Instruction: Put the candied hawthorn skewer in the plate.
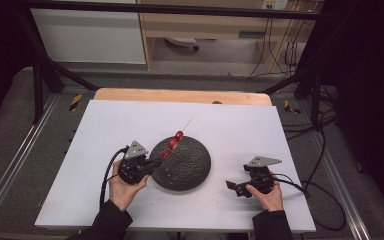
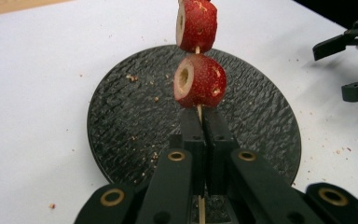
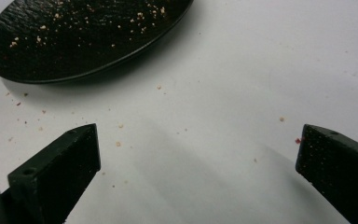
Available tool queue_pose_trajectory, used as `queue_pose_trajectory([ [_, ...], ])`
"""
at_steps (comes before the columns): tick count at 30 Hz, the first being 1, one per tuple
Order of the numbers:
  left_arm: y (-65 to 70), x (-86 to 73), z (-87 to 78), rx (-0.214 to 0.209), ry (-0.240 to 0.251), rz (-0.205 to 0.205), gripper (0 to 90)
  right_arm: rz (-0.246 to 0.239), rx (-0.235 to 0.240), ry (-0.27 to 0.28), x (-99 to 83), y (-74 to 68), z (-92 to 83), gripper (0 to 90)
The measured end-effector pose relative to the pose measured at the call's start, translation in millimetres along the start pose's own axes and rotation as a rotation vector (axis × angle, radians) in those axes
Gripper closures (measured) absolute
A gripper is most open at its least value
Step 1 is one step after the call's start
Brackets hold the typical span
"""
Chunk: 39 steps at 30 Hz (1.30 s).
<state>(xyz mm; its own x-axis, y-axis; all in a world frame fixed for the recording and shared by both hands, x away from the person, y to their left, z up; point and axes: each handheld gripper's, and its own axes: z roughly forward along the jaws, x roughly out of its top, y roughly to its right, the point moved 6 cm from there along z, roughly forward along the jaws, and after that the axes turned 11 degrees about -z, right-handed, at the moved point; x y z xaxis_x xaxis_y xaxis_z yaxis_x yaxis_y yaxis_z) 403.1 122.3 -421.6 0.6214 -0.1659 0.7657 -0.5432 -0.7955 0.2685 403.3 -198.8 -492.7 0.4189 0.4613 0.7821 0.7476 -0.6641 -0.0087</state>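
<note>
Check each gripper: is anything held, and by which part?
The left gripper is shut on the skewer, clamping its bare stick just below the lowest red fruit piece. The right gripper is open and holds nothing.

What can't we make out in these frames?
- Skewer: left gripper view, upper end cut off by the top edge; the shaft below hidden between the left gripper jaws.
- Top fruit piece: same view, clipped by the top edge.
- Black plate: right gripper view, cut off by the top edge.
- Crumbs: high view, too small to identify.
</note>
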Motion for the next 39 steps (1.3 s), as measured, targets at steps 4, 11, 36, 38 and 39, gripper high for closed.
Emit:
queue_pose_trajectory([
  [4,-0.9,-2.3,6.7,0.014,-0.044,0.000,88.4,0.003,-0.004,-0.007,-3.6,1.4,-1.8,0.8],
  [11,-2.1,-10.9,21.6,0.046,-0.113,0.004,88.4,-0.005,-0.008,-0.014,-6.0,0.2,-4.0,0.8],
  [36,2.1,-25.9,55.6,0.133,-0.236,0.008,88.4,0.005,-0.007,0.008,-7.3,3.0,-10.3,0.8],
  [38,2.2,-26.2,55.9,0.133,-0.236,0.009,88.4,0.007,-0.009,0.010,-7.5,3.3,-10.1,0.9],
  [39,2.3,-26.2,56.0,0.133,-0.235,0.008,88.3,0.008,-0.007,0.008,-7.6,3.0,-10.0,0.8],
])
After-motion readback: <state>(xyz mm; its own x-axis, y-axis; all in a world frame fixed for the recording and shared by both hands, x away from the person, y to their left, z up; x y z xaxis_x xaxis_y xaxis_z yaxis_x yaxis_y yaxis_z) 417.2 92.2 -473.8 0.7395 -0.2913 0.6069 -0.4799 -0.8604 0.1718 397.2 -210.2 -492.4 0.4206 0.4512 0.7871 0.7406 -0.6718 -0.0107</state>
